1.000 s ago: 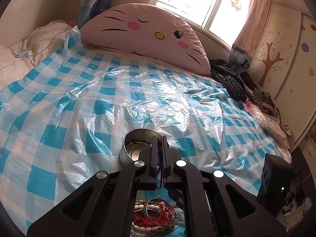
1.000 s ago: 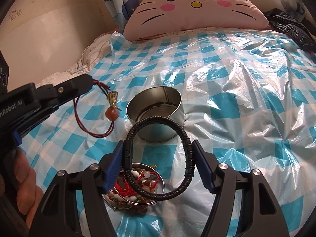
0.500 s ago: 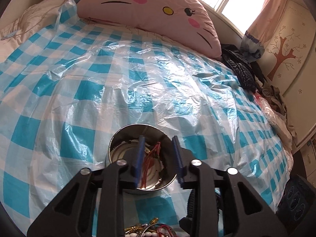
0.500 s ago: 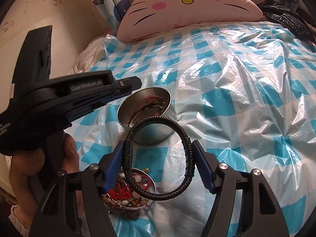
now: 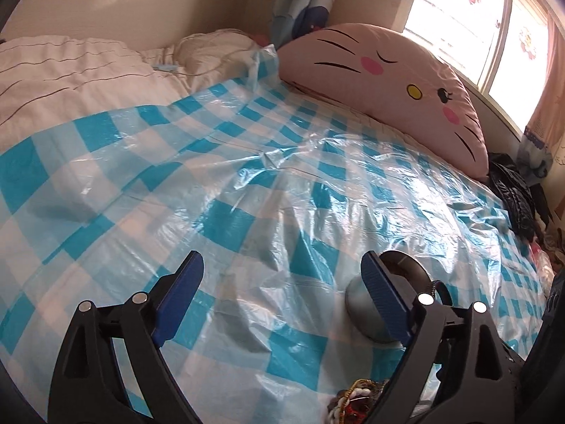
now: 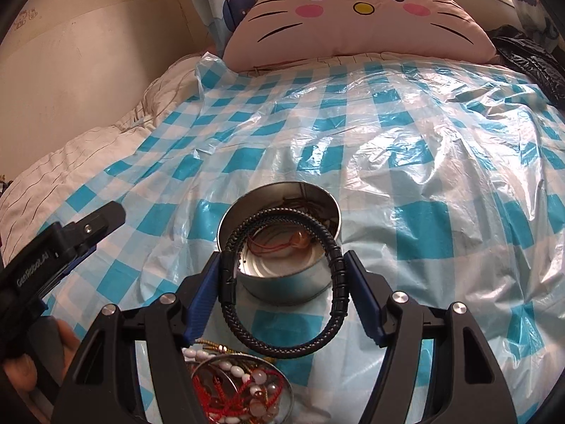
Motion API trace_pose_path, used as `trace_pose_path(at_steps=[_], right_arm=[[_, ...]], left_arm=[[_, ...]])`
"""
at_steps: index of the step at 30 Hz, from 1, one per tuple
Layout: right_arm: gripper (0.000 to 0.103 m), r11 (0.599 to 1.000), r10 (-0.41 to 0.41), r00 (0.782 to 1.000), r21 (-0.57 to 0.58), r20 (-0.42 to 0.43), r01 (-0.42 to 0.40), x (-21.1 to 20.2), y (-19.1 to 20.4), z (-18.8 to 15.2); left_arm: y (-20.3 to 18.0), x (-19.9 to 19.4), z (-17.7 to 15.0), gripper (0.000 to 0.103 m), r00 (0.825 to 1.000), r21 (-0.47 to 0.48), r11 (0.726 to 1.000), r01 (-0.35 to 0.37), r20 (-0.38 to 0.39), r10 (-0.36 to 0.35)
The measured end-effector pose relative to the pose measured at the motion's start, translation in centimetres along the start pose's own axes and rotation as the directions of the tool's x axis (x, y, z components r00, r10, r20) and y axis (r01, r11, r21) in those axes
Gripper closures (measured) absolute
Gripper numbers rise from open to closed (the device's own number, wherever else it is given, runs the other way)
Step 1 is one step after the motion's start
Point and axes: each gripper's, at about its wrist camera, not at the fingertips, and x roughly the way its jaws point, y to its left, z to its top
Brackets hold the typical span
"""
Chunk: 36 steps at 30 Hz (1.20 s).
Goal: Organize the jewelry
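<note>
Right wrist: right gripper [image 6: 286,279] clamps bracelet [image 6: 282,282]; left gripper [image 5: 282,304] gapes.

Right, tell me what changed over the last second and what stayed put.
The left gripper let go of the red cord bracelet with the orange bead, which now lies inside the round metal tin. That gripper then opened wide and swung away to the tin's left. The right gripper stayed clamped on the black braided leather bracelet, held in front of the tin. The shallow dish of beaded jewelry did not move.
</note>
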Motion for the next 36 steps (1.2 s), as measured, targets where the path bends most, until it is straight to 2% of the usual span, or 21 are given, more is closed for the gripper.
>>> trace_pose_path(at_steps=[4, 9, 13, 14, 15, 22, 26, 30, 36], right_arm=[[0.036, 1.0, -0.007, 1.0, -0.028, 0.002, 0.007, 1.7, 0.9, 1.4], [0.036, 0.999, -0.021, 1.0, -0.038, -0.017, 0.02, 4.1, 1.1, 2.4], [0.033, 0.996, -0.065, 0.997, -0.055, -0.041, 0.063, 5.4, 1.0, 2.2], [0.032, 0.996, -0.073, 0.997, -0.062, -0.039, 0.07, 5.5, 1.0, 2.2], [0.026, 0.994, -0.089, 0.995, -0.068, -0.032, 0.087, 5.4, 1.0, 2.1], [0.024, 0.996, -0.084, 0.996, -0.026, 0.018, 0.085, 2.2, -0.1, 1.7], [0.022, 0.992, -0.106, 0.993, 0.069, 0.05, 0.102, -0.6, -2.7, 1.1], [0.022, 0.983, -0.102, 0.994, 0.156, 0.031, 0.096, -2.0, -4.8, -0.2], [0.022, 0.989, -0.079, 0.997, 0.126, 0.012, 0.076, -4.2, -3.5, -3.0]], left_arm=[[1.8, 0.8, 0.5, 0.015, 1.0, -0.071, 0.997, -0.023, -0.012, 0.022], [1.8, 1.1, 0.5, 0.015, 1.0, -0.058, 0.998, -0.008, -0.01, 0.008], [0.9, 1.2, 0.2, 0.015, 1.0, -0.034, 0.999, 0.009, -0.019, -0.01], [0.8, 1.2, 0.2, 0.015, 1.0, -0.032, 0.999, 0.012, -0.019, -0.012], [0.8, 1.2, 0.2, 0.015, 1.0, -0.031, 0.999, 0.015, -0.018, -0.015], [0.8, 1.3, 0.1, 0.015, 0.999, -0.031, 0.999, 0.012, -0.038, -0.013], [0.9, 1.2, 0.0, 0.015, 0.999, -0.027, 1.0, 0.012, -0.037, -0.013], [0.8, 1.3, -0.2, 0.015, 0.998, -0.009, 1.0, 0.017, -0.057, -0.017], [-0.1, 1.1, -1.0, 0.015, 0.994, 0.063, 0.997, 0.053, -0.096, -0.047]])
